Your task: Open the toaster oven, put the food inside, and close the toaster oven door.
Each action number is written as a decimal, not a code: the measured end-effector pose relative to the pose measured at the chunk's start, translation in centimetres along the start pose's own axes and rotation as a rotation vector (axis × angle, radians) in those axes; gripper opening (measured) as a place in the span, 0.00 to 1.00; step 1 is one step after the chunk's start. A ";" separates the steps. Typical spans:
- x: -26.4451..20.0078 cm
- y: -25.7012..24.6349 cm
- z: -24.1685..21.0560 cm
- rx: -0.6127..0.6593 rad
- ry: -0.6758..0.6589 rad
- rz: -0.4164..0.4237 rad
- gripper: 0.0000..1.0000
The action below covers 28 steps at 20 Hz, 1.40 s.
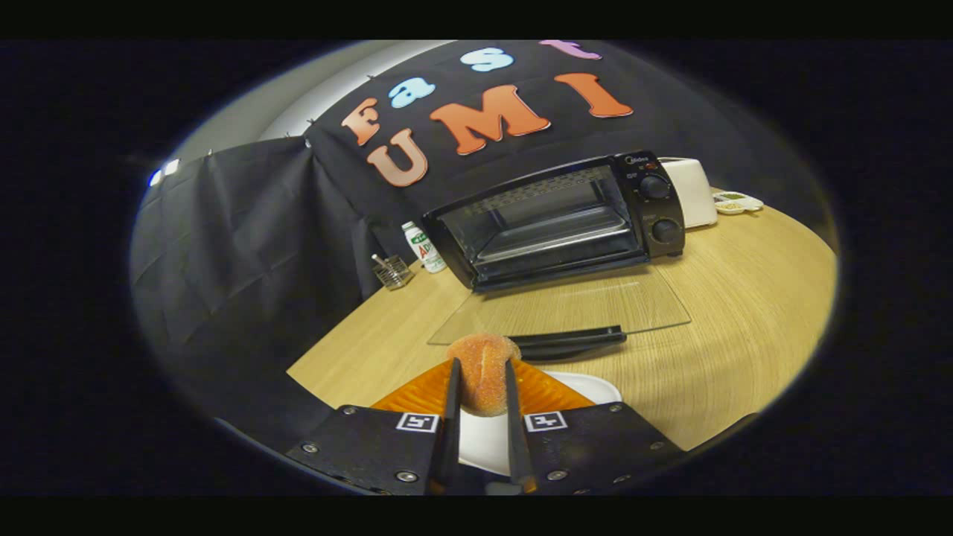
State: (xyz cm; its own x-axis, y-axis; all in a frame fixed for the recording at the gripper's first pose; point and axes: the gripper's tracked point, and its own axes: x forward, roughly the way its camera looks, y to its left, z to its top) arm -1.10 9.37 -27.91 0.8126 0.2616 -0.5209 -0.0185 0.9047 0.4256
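1. A round, sugar-dusted orange-brown bread roll sits between the two fingers of the gripper, which close on it from both sides; each finger presses against a flank of the roll, so the jaws are clamped on the food.
2. Under the roll and the fingers lies a white plate. Whether the roll is lifted off the plate or touching it cannot be told.
3. Just beyond the roll, a clear glass oven door lies folded down flat over the light wooden tabletop, with its long black handle at the near edge, just ahead of the fingertips.
4. Behind the door stands a black toaster oven, open, its cavity holding a metal tray that looks bare. Two round black knobs sit one above the other on its right-hand panel.
5. To the oven's left, near the booth wall, stand a small white bottle with a green label and a little wire basket with a thin stick-like item poking out of it.
6. To the oven's right sit a white boxy appliance and, just past it, a small white divided dish with something pale in its compartments, too small to make out.
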 end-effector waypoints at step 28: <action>19.7 -7.4 14.9 -0.027 -0.151 -0.261 0.27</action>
State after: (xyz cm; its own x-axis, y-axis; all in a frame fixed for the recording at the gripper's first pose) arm 23.74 2.79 -30.28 0.8693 -0.0326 -0.4931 0.1887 0.9441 0.2703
